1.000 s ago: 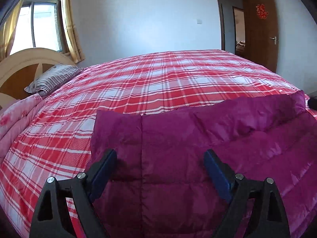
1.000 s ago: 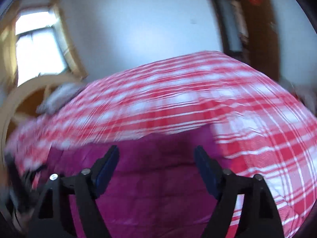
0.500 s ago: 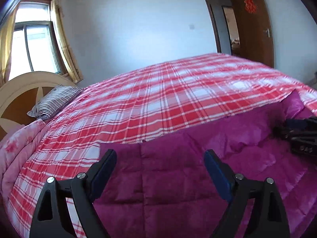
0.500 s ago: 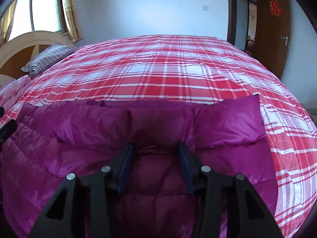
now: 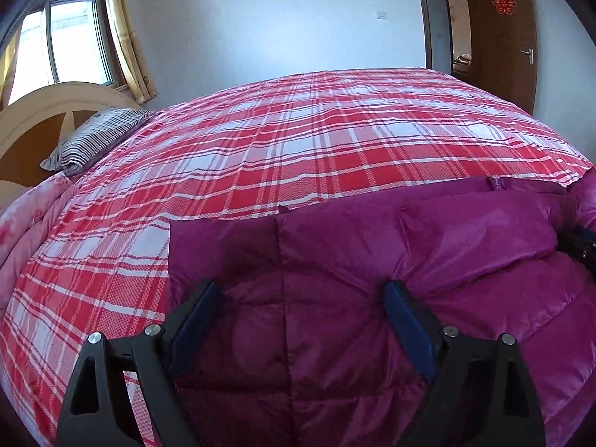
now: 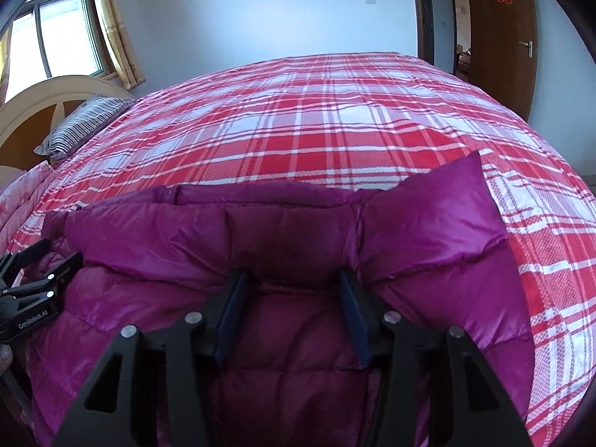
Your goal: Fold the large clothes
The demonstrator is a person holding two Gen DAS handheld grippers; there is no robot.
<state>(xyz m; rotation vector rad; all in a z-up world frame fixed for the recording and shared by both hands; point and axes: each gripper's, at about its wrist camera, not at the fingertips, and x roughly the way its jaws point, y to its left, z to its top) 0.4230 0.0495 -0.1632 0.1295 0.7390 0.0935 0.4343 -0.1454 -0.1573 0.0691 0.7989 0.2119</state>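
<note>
A magenta puffy down jacket [image 5: 428, 231] lies spread on the red plaid bed [image 5: 298, 130], its far edge folded into a thick roll [image 6: 428, 223]. My left gripper [image 5: 300, 290] hovers wide open over the jacket's left end, with nothing pinched. At the right end, my right gripper [image 6: 292, 277] is low on the quilted fabric just behind the roll. Its jaws are half apart and opening, with puffy fabric lying between the pads. Each gripper shows at the other view's edge: the right gripper [image 5: 581, 242] and the left gripper [image 6: 33, 279].
A striped pillow [image 5: 97, 138] and a curved wooden headboard [image 5: 44, 111] are at the far left. A pink quilt [image 5: 26, 231] lies along the left bed edge. The plaid sheet [image 6: 316, 119] stretches beyond the jacket. A brown door [image 5: 499, 37] stands open at the back right.
My right gripper came down onto the jacket and its jaws narrowed from wide, then widened slightly. The left gripper shifted a little over the jacket's left end and stayed wide open.
</note>
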